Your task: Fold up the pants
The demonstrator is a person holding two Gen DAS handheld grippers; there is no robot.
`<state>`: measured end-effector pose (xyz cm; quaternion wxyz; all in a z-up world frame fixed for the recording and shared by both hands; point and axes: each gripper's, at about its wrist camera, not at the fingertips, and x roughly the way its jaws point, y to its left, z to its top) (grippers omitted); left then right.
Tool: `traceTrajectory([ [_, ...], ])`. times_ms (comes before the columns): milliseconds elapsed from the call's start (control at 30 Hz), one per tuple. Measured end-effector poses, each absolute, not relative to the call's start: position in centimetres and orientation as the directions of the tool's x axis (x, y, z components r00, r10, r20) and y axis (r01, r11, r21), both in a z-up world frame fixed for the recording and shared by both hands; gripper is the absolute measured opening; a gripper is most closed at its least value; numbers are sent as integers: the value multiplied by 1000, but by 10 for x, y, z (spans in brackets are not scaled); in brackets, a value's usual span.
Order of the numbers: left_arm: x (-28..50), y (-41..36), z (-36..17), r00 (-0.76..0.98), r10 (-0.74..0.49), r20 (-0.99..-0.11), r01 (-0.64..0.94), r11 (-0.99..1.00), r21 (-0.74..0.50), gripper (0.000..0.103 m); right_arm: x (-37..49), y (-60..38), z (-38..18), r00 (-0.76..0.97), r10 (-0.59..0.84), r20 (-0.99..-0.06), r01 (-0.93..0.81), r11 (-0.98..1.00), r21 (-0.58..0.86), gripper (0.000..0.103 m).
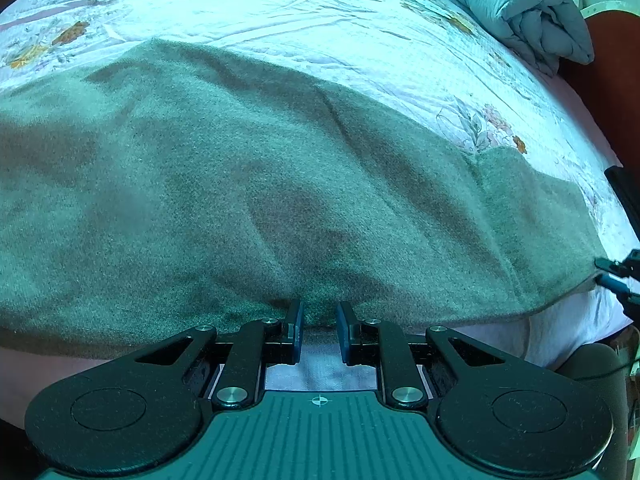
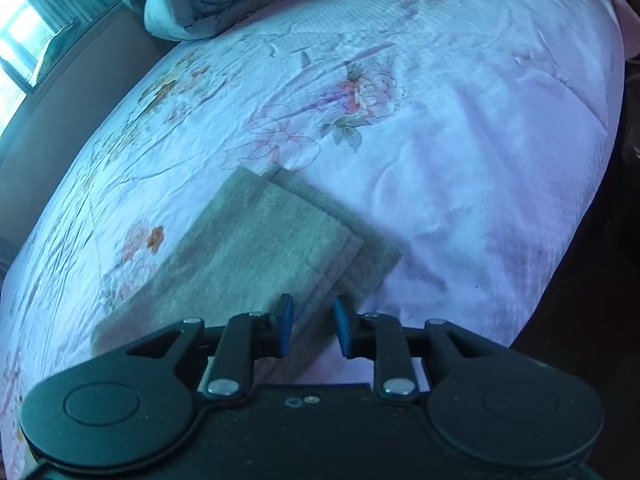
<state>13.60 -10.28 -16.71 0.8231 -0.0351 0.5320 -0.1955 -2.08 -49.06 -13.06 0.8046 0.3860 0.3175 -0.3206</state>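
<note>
While clamped on pants (image 1: 280,184) edge, left gripper (image 1: 319,328) risks dragging layers. Right gripper (image 2: 314,326), fingers apart at 6 o'clock, grips nothing; offset cuffs stay misaligned.

A home bedroom: a wide bed (image 2: 500,160) with a pale floral quilted bedspread (image 1: 280,12) fills both views. A rolled grey duvet (image 1: 520,16) sits at the bed's far corner, and a daylit window (image 2: 24,40) shows beside it.
</note>
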Motion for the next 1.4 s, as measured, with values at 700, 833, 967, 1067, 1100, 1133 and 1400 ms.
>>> traceTrajectory([
  [700,137,-104,-168,352,-360,-864,294,919,-263,18,-40,-482,-133,581,-406,-705,798,457,393,1],
  [833,137,-104,-168,352,-362,-863,293,919,-266,18,-39,-485,-140,569,-392,-723,805,443,393,7],
  [967,136,-103,-167,353,-363,-862,287,919,-269,18,-47,-490,-134,600,-367,-711,788,424,447,18],
  [1067,134,-100,-164,365,-372,-853,288,917,-276,19,-52,-494,-134,608,-346,-715,784,405,471,29],
  [1100,133,-100,-162,370,-372,-851,294,916,-273,19,-54,-495,-136,607,-335,-721,786,387,482,31],
  [1133,131,-100,-159,379,-373,-847,302,915,-268,19,-56,-496,-138,608,-326,-724,786,373,492,32],
  [1400,122,-134,-138,375,-424,-824,412,873,-262,19,-47,-499,-146,650,-265,-713,752,363,550,32],
])
